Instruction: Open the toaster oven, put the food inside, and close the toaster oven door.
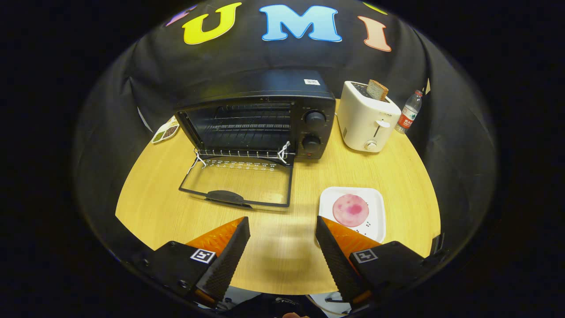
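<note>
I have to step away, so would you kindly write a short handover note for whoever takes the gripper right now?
Gripper: open, holding nothing, above the bare wooden table.
Toaster oven: beyond the fingers, glass door folded down flat on the table, wire rack inside with nothing on it.
Food: a pink round slice on the white tray, just ahead of the right-hand finger.
Done: door opened.
Left: pick up the slice, put it on the rack, lift the door shut.
</note>
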Available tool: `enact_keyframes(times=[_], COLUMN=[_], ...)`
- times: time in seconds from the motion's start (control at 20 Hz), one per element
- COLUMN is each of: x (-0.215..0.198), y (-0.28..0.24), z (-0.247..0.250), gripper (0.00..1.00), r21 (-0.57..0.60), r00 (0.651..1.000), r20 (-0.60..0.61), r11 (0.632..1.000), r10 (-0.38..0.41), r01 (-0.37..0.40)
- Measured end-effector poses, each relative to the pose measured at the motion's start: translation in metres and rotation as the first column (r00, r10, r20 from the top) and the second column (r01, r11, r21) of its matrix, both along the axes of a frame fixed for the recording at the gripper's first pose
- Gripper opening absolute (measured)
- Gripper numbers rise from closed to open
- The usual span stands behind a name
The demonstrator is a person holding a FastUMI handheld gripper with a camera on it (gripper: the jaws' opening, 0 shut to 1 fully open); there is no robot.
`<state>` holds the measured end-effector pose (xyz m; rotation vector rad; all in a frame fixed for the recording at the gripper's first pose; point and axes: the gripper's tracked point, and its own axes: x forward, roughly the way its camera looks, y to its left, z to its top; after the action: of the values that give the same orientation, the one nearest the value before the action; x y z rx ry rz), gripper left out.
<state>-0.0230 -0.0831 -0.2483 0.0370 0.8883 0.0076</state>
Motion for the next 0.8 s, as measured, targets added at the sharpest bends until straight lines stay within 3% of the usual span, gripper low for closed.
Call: enact_keyframes(times=[0.4, 0.8], x=[-0.008, 0.009], y=[-0.085, -0.151], z=[-0.012, -0.042], gripper=[0.97, 0.97], r21=[0.063, 0.163], r00=[0.993, 0.98], r20=[-0.097, -0.178], r11=[0.996, 0.985], r10=[0.065, 0.09], r01=[-0.059, -0.061])
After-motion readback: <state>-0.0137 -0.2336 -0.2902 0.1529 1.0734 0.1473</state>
